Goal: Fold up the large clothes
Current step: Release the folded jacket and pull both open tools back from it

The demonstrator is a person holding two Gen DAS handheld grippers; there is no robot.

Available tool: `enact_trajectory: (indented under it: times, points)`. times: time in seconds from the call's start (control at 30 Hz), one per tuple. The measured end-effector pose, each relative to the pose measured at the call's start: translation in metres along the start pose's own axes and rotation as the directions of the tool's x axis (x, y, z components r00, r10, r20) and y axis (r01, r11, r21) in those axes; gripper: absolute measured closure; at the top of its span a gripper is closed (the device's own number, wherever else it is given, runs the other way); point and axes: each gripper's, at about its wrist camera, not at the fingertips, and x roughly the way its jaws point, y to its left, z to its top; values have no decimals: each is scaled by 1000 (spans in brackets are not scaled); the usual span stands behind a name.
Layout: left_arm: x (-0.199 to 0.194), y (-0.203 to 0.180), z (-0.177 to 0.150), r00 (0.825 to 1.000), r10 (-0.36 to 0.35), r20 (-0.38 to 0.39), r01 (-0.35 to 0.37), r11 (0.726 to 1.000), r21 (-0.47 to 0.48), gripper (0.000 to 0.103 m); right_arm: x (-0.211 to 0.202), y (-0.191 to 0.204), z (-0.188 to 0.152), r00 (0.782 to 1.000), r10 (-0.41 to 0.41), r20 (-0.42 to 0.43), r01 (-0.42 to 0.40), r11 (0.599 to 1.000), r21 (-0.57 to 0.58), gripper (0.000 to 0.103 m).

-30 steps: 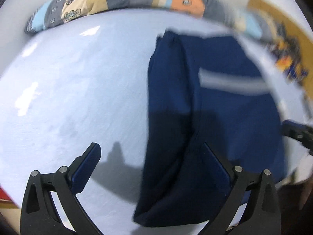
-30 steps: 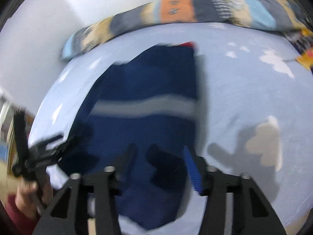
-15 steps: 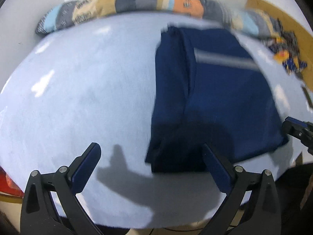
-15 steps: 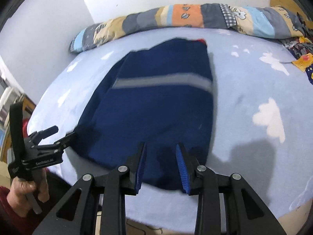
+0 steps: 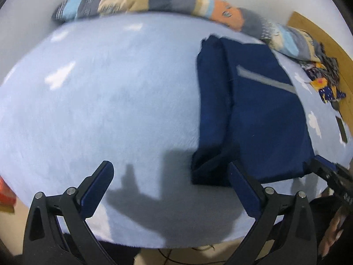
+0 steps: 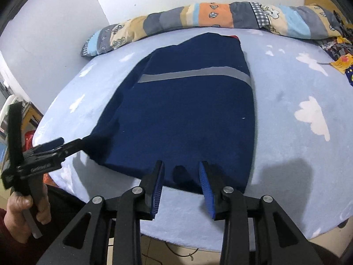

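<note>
Motion blur softens the patchwork quilt [image 5: 154, 1] behind the navy garment [image 5: 264, 110] in the left wrist view. The right gripper [image 5: 317, 165], at the garment's near corner, is cut off by the frame edge. Beside the garment, the left hand [image 6: 24, 212] shows only partly in the right wrist view.
</note>
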Motion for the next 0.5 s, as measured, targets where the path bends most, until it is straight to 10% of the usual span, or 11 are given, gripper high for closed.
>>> enact_trajectory:
  times: [0.5]
  points:
    - [8,23,8,999,30,20,-28,995,-100,0,4,50,-5,997,-46,66,58,980,-191,48]
